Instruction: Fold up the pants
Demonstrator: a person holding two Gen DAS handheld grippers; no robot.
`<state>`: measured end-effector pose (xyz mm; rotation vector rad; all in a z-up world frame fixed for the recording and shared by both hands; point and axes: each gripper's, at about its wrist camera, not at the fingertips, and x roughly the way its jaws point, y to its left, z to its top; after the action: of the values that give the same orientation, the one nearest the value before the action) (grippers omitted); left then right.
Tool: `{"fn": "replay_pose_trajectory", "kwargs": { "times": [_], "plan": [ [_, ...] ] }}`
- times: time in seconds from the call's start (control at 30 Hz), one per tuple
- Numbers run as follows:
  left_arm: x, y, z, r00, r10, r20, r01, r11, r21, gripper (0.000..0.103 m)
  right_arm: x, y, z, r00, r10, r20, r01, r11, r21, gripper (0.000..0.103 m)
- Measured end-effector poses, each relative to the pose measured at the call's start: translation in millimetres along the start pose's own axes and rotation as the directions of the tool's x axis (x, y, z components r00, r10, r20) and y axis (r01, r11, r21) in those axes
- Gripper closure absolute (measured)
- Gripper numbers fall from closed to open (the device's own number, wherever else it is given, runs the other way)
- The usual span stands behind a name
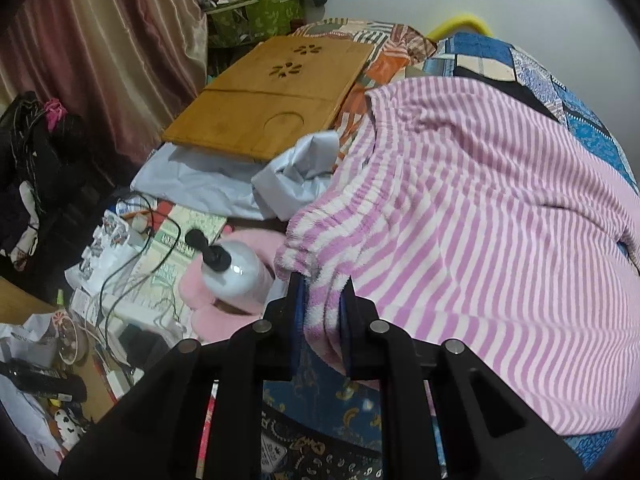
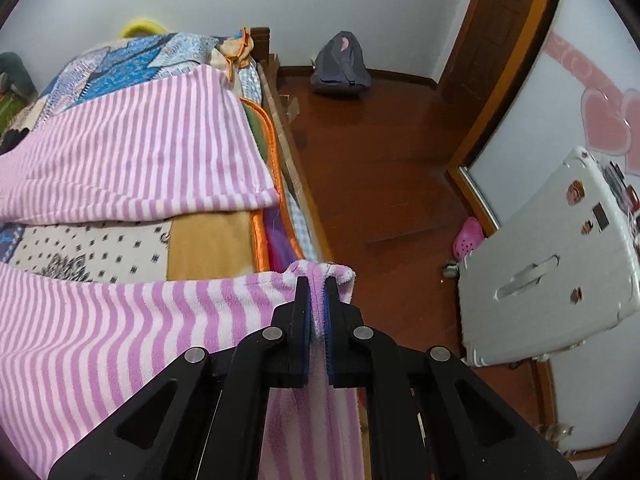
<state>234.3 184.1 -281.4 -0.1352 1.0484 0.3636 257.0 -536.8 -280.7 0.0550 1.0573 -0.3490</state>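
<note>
On bed, striped pants (image 1: 460, 220): left gripper (image 1: 322, 284) pinches waistband, right gripper (image 2: 318, 280) clamps cuff.

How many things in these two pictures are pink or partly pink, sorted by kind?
Striped pants: 1
Pink plush item under the white bottle: 1
Pink clog on the floor: 1
Pink hair tie on the dark pile: 1
Pink heart decorations on the wall: 1 group
Total: 5

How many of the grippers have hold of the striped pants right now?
2. The left gripper pinches a bunched edge of the striped pants near the bedside clutter; the right gripper clamps a corner over the bed's floor-side edge.
</note>
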Motion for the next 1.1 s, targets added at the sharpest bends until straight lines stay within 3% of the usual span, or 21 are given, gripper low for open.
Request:
{"fn": "replay_pose_trajectory", "kwargs": {
  "times": [0.2, 0.4, 0.53, 0.63, 0.7, 0.77, 0.93, 1.1],
  "plan": [
    [4, 12, -21, 1.000, -0.006, -0.023, 0.005, 1.000, -0.025, 0.088, 23, 12, -1, 0.999, 0.005, -0.043, -0.005, 1.000, -0.004, 0.098],
    [1, 28, -35, 0.999, -0.018, -0.037, 0.016, 0.998, -0.059, 0.087, 21, 24, -3, 0.999, -0.004, -0.051, 0.001, 0.999, -0.042, 0.098],
    [4, 33, -39, 0.997, -0.043, -0.067, 0.038, 0.997, -0.065, 0.080, 8, 30, -4, 0.998, -0.013, -0.056, 0.009, 0.997, -0.072, 0.091],
    [1, 43, -38, 0.996, -0.064, -0.070, 0.058, 0.994, -0.095, 0.072, -12, 31, -3, 1.000, -0.020, -0.022, 0.017, 0.995, -0.097, 0.074],
    [-9, 49, -34, 0.997, -0.064, -0.040, 0.060, 0.992, -0.108, 0.071, -31, 30, -2, 1.000, -0.018, 0.024, 0.020, 0.995, -0.100, 0.056],
    [-22, 50, -27, 1.000, -0.028, -0.002, 0.027, 0.995, -0.100, 0.071, -45, 28, 0, 0.999, -0.009, 0.054, 0.014, 0.995, -0.098, 0.050],
    [-49, 55, 3, 0.997, -0.026, 0.073, 0.033, 0.995, -0.091, 0.070, -74, 29, 10, 0.993, 0.034, 0.116, -0.025, 0.997, -0.076, 0.047],
    [-55, 43, 52, 0.989, -0.068, 0.128, 0.080, 0.992, -0.093, 0.050, -85, 42, 25, 0.984, 0.073, 0.160, -0.061, 0.995, -0.079, 0.045]
  ]
}}
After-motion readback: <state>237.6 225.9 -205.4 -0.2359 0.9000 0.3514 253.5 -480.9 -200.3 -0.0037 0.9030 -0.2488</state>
